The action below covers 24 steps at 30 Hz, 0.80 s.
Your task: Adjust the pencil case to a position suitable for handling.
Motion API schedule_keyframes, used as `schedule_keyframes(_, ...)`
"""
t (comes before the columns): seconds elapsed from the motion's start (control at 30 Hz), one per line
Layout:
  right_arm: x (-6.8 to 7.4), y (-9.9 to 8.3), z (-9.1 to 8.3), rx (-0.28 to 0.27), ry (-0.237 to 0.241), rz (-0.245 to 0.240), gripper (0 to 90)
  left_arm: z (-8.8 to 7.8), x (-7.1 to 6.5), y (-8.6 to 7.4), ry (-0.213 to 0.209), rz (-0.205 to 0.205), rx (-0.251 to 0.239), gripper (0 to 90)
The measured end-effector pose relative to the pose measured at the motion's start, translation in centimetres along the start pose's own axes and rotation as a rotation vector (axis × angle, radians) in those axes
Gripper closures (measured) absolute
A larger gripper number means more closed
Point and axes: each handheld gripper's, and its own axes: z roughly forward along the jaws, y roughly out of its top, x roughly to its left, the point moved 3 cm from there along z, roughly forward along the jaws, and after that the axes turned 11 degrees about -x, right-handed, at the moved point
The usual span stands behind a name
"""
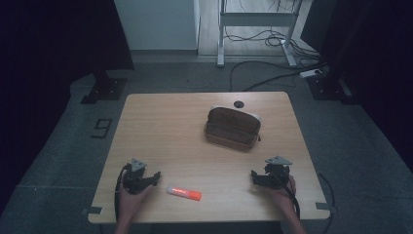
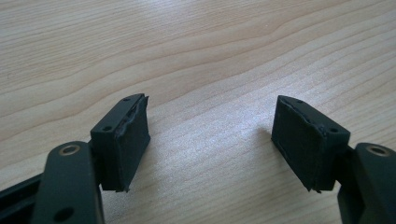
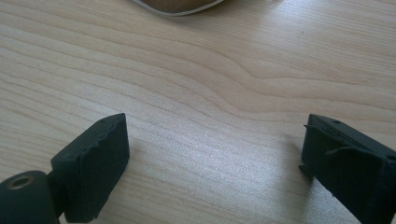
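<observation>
From the high view we see the wooden table [image 1: 160, 126] with an open brown case [image 1: 232, 128] sitting toward its far side, a little right of centre. Down at the near edge lies an orange and white tube [image 1: 184, 193], flat on the wood, just beside the left gripper [image 1: 155, 176] and well apart from the right gripper [image 1: 255, 177]. Each gripper rests low at the table in a hand, jaws pointing inward toward the middle.

Over to the left gripper view: we're looking along the left gripper [image 2: 211, 135], its jaws spread wide with nothing but bare wood grain between them.

Now the right gripper view: the right gripper [image 3: 215, 163] has its jaws as wide apart as they go, empty, the tabletop [image 3: 201, 93] beneath, and the case's rim [image 3: 177, 6] peeking in at the top edge.
</observation>
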Motion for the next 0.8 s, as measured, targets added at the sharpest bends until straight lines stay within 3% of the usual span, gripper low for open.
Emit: schedule_keyframes(0.8, 0.2, -0.05, -0.22, -0.008, 0.001, 0.002, 11.4, 0.02, -0.03, 0.01, 0.002, 0.005, 0.001, 27.2)
